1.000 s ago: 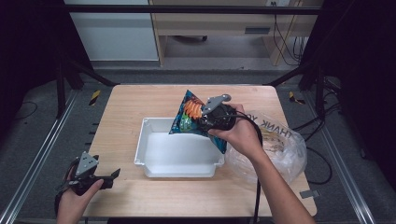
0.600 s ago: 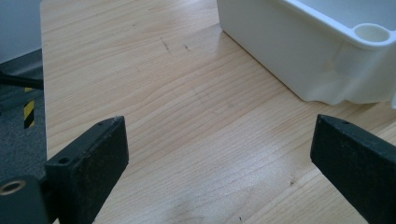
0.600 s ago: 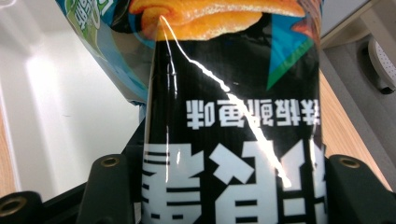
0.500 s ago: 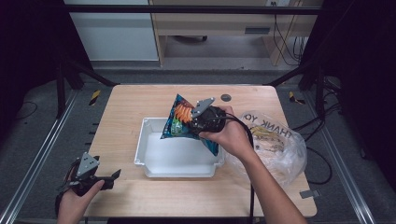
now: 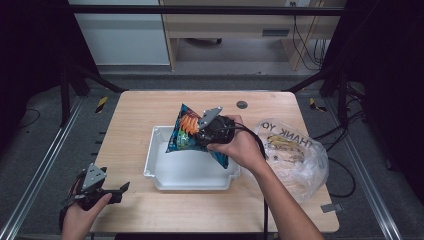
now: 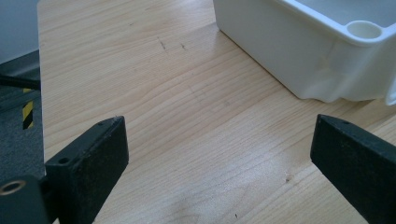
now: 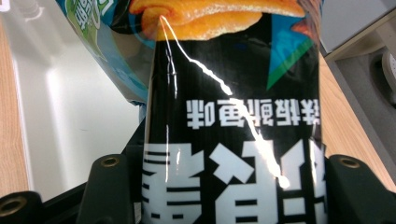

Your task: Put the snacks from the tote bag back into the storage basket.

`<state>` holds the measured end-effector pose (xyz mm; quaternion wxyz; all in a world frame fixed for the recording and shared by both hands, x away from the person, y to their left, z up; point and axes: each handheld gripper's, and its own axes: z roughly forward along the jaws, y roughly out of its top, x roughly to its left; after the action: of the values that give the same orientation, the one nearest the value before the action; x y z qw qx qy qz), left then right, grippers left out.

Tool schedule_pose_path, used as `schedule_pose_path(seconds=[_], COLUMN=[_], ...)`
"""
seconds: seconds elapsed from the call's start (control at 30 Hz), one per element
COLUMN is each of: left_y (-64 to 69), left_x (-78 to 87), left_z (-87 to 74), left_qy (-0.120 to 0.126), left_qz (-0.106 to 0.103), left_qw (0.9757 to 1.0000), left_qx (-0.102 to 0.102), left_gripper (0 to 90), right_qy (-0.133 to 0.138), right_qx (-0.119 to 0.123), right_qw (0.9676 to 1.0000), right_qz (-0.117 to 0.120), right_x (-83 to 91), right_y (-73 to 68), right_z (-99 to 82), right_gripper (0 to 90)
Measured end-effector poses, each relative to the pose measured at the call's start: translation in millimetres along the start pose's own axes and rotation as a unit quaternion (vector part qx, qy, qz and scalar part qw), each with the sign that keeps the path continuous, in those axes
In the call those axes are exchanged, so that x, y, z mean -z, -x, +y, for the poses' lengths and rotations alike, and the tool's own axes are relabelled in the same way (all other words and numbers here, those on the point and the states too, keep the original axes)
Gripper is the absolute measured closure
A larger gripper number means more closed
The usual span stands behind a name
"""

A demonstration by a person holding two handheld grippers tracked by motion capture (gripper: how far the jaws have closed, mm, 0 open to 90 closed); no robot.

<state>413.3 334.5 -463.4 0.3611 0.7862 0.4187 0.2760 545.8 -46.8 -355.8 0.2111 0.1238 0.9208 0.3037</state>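
Snack bag, light, crinkly and slippery, is hanging above the white bin, right gripper pinching its middle.

desk left: bare wood, open passage from the left claw up to the bin wall
bin: white, blocks mid-desk
snack bag: hangs over the bin's far half
plastic bag: crowds the right edge
far desk: bare
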Motion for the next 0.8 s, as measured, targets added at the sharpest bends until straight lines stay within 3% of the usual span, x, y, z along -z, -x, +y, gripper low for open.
schedule_pose_path(seconds=[0.5, 0.8], left_y=[2.9, 0.5], left_x=[0.4, 1.2], left_z=[1.3, 0.6], left_qy=[0.002, 0.000], left_qz=[0.001, 0.001], left_qw=[1.0000, 1.0000], left_qx=[-0.008, -0.008], left_gripper=[3.8, 3.8], right_qy=[-0.016, -0.014], right_qx=[0.027, 0.028], right_qw=[0.9994, 0.9994], right_qz=[0.016, 0.017], right_x=[-13.8, -14.1], right_y=[-12.2, -12.0], right_z=[11.5, 12.8], right_gripper=[42.2, 42.2])
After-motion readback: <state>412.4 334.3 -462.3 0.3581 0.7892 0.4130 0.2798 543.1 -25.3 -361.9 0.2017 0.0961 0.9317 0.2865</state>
